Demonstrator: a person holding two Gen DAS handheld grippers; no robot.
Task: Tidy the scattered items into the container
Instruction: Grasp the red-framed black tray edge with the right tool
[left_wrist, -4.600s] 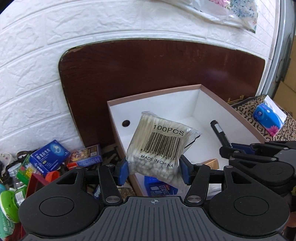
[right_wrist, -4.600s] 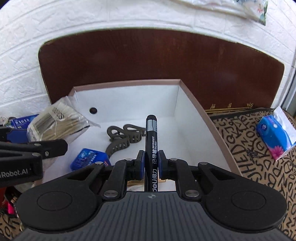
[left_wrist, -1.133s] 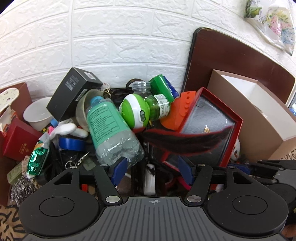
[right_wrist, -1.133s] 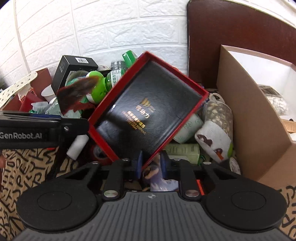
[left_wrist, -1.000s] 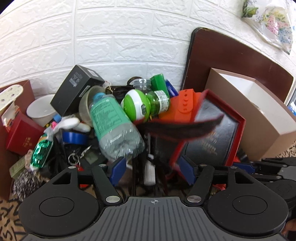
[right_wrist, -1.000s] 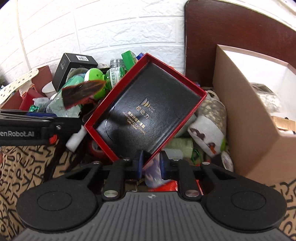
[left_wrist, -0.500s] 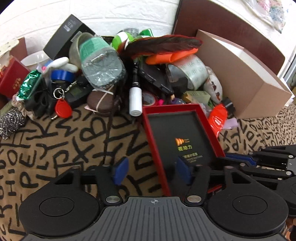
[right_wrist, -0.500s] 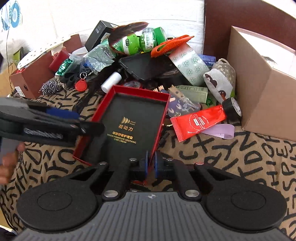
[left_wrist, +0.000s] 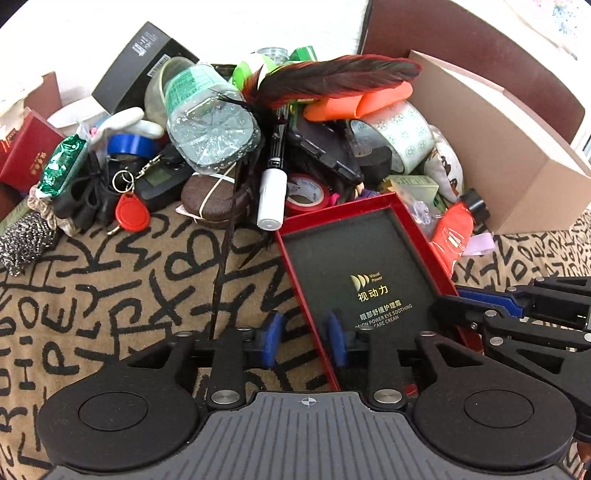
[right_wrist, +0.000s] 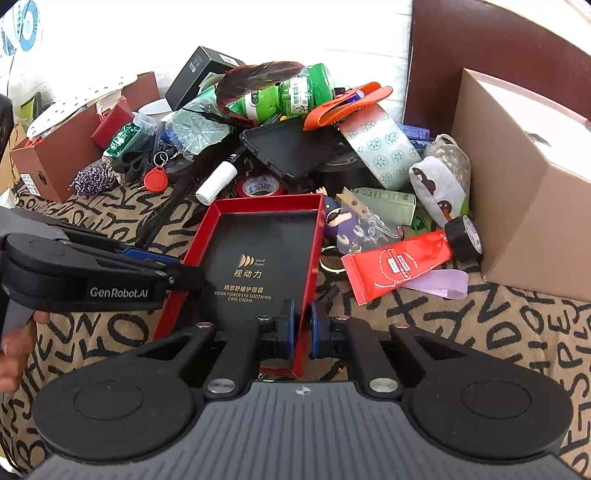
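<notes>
A shallow red box (left_wrist: 369, 266) with a black lining and gold lettering lies flat on the patterned cloth in front of the pile. My right gripper (right_wrist: 302, 325) is shut on the right wall of the red box (right_wrist: 258, 243). My left gripper (left_wrist: 303, 341) straddles the box's left wall and its jaws are closing, with a gap still showing at the outer pad. The brown cardboard container (left_wrist: 498, 147) stands at the right, its white inside barely visible. In the right wrist view the container (right_wrist: 517, 184) shows its outer side.
Behind the box a heap holds a clear plastic bottle (left_wrist: 207, 118), a dark feather (left_wrist: 332, 79), a white-capped marker (left_wrist: 271, 195), patterned tape (left_wrist: 402, 136), a red tube (right_wrist: 399, 264) and a red key fob (left_wrist: 132, 216). A hand (right_wrist: 14, 347) grips the left tool.
The red box, held tilted up over the pile a second ago, now lies flat on the cloth nearer me. Both grippers have come back and down, and the left jaws have narrowed.
</notes>
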